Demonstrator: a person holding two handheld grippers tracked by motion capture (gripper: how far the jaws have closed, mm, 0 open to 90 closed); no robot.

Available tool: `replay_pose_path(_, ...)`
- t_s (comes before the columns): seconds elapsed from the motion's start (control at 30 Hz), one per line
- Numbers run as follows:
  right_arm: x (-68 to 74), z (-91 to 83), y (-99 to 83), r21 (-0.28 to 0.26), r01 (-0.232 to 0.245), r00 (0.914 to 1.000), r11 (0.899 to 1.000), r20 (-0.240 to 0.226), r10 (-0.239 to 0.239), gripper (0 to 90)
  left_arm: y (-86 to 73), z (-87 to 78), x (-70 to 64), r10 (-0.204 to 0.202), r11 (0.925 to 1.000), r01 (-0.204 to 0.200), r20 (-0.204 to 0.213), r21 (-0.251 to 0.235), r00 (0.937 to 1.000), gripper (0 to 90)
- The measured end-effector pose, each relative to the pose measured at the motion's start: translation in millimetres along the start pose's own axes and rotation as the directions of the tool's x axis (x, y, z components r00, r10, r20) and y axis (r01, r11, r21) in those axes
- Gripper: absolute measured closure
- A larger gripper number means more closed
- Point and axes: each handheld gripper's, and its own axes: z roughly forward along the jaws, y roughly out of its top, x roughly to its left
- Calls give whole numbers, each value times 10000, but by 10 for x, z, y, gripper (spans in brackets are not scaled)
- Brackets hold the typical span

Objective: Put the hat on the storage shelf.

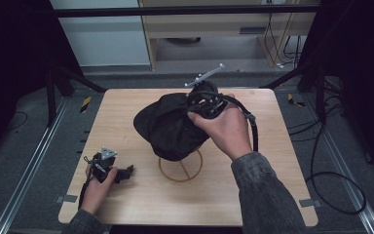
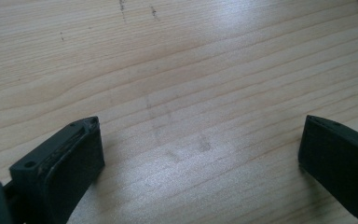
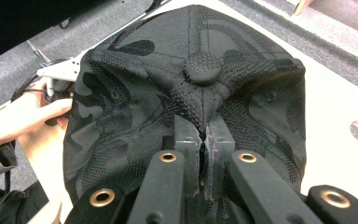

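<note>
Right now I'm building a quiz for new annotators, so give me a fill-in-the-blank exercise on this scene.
1. The right hand-held gripper is shut on the black ____.
2. The left hand-held gripper has its jaws ____ with nothing between them.
3. The cap is held above a wooden ____ on the table.
4. The button on the cap's crown is ____ in shape.

Missing words: cap; open; ring; round

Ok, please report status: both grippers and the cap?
Right gripper shut on black cap, lifted above wooden stand. Left gripper open, empty, on table.
</note>
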Motion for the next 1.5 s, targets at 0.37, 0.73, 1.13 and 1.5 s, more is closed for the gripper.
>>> replay_pose_path(0.37,-18,-78,-115,69,-153,9999,9999,3,153,865,0,-1,2,25,10000,-25,8,22,10000,0)
replay_pose_path(0.73,-5,4,-156,215,-124,9999,9997,81,122,866,1,-1,2,24,10000,-24,10,19,10000,0)
replay_pose_path(1.13,-6,20,-164,-53,12,9999,10000,155,-11,846,1,-1,2,33,10000,-33,17,17,10000,0)
replay_pose_path(1.5,-25,56,-128,-483,21,9998,9988,210,-11,769,1,-1,2,33,10000,-33,18,19,10000,0)
